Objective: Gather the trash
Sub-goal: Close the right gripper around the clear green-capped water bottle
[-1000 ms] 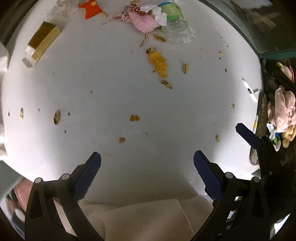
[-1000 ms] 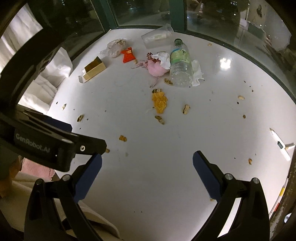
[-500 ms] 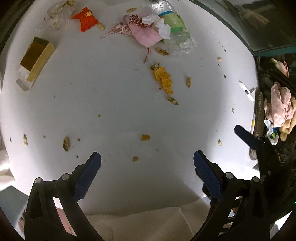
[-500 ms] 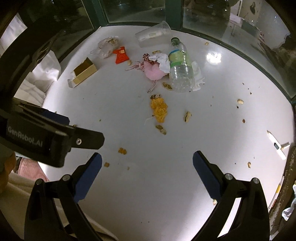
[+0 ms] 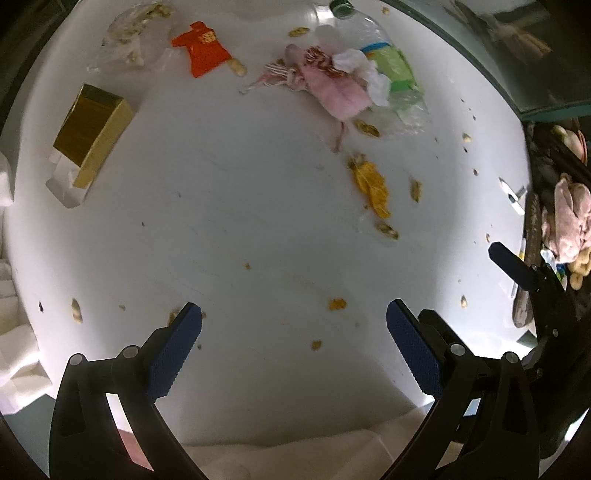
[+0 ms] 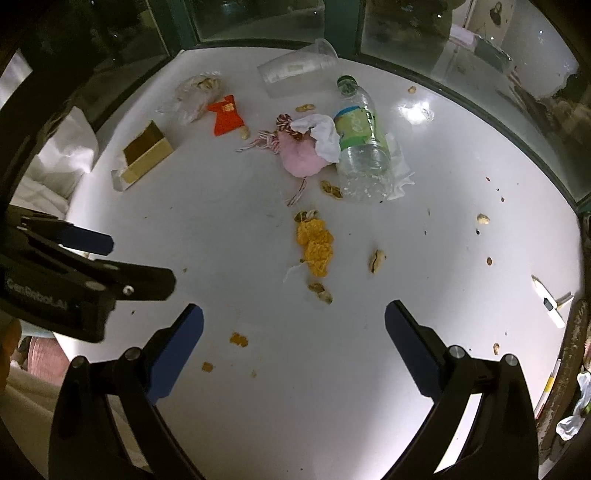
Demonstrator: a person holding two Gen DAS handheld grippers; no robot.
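Observation:
Trash lies scattered on a round white table [image 6: 332,387]. A clear plastic bottle [image 6: 362,147] with a green label lies beside a pink pouch [image 6: 301,157] and white tissue [image 6: 323,134]. A gold box [image 6: 147,153], a red packet [image 6: 226,116], a clear bag [image 6: 194,96] and a tipped plastic cup [image 6: 295,68] lie further back. Orange crumbs [image 6: 316,245] and peanut shells [image 6: 376,260] sit mid-table. My left gripper [image 5: 293,343] is open and empty over the near table; the gold box [image 5: 92,133] and pink pouch [image 5: 340,92] lie ahead. My right gripper [image 6: 293,343] is open and empty.
Windows with a teal frame [image 6: 332,29] curve round the table's far edge. A cluttered shelf with pink cloth [image 5: 569,218] stands at the right. White cloth [image 5: 18,354] lies at the left. A white pen-like item [image 6: 550,299] lies near the right rim.
Both grippers have moved forward over the table, so the trash at the back sits lower and nearer in both views. Both stay open.

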